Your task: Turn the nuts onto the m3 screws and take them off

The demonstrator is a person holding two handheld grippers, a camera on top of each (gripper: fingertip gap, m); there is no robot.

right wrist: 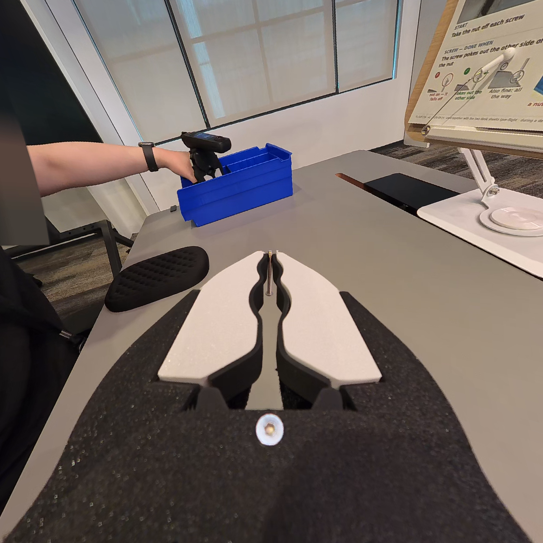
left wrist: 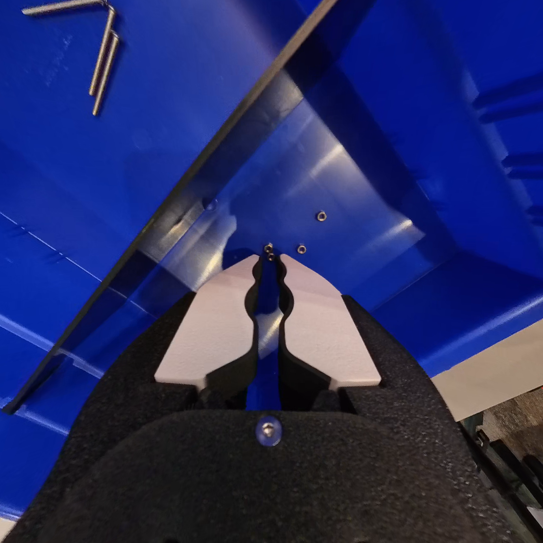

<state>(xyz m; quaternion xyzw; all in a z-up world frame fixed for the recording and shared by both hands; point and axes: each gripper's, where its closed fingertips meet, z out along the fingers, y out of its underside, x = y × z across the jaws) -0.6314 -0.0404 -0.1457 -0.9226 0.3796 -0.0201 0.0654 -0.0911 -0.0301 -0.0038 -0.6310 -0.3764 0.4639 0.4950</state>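
Clenched on a long screw [right wrist: 269, 273], the right gripper [right wrist: 269, 253] hangs over the grey bench [right wrist: 367, 264], screw head toward the camera. Farther off, the left gripper [left wrist: 269, 256] reaches into the blue bin [left wrist: 440, 279], fingertips slightly parted around one nut [left wrist: 270, 257]; more nuts [left wrist: 301, 249] lie just beyond, spare screws [left wrist: 101, 63] past the divider [left wrist: 205, 164].

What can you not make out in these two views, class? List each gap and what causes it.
- Left wrist view: whether the left gripper already pinches the nut at its tips; too small.
- Left wrist view: top of the screws; cut by the frame edge.
- Right wrist view: contents of the blue bin; hidden by its wall.
- Right wrist view: threads on the held screw; too fine.
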